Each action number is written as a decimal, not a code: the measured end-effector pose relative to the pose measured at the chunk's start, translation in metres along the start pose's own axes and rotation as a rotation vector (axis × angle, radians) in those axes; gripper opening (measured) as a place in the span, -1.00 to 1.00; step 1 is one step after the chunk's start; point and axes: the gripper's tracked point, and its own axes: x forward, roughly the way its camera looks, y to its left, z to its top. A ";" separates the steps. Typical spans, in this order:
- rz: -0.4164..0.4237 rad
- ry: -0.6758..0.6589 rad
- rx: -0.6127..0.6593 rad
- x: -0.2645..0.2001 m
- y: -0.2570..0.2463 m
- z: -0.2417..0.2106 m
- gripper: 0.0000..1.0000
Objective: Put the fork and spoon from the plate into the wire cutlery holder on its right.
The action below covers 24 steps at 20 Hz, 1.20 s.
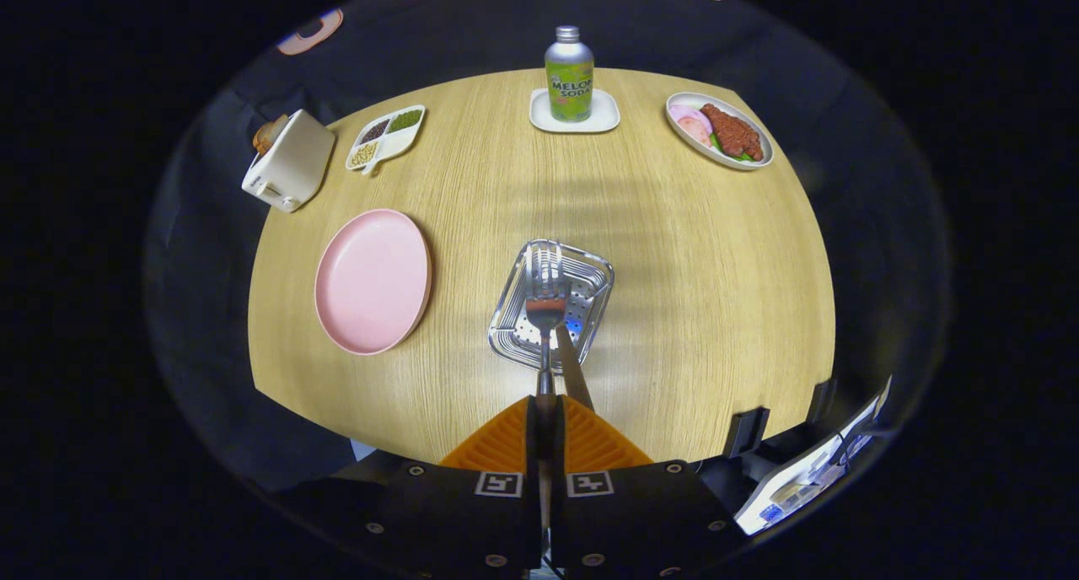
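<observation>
My gripper [545, 405] is shut on the handle of a metal fork [547, 287]. The orange fingers [504, 441] press it from both sides. The fork points forward, and its tines hang over the wire cutlery holder [514, 320], a silvery square basket just ahead of the fingers. A second metal handle, apparently the spoon [574, 371], leans out of the holder toward the right finger. Its bowl is hard to make out inside the wires. The pink plate [372, 280] lies to the left of the holder with nothing on it.
On the wooden table [708, 310] a white toaster [288, 162] and a divided snack tray [386, 136] stand at the far left. A soda bottle [569, 74] on a white coaster stands at the far middle, a plate of food [719, 130] at the far right. Equipment sits off the near right edge.
</observation>
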 end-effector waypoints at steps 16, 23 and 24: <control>0.071 0.284 0.078 0.012 0.003 0.008 -0.87; 0.102 0.143 0.145 0.011 0.008 0.040 -0.79; 0.105 0.102 0.153 0.007 0.008 0.046 -0.79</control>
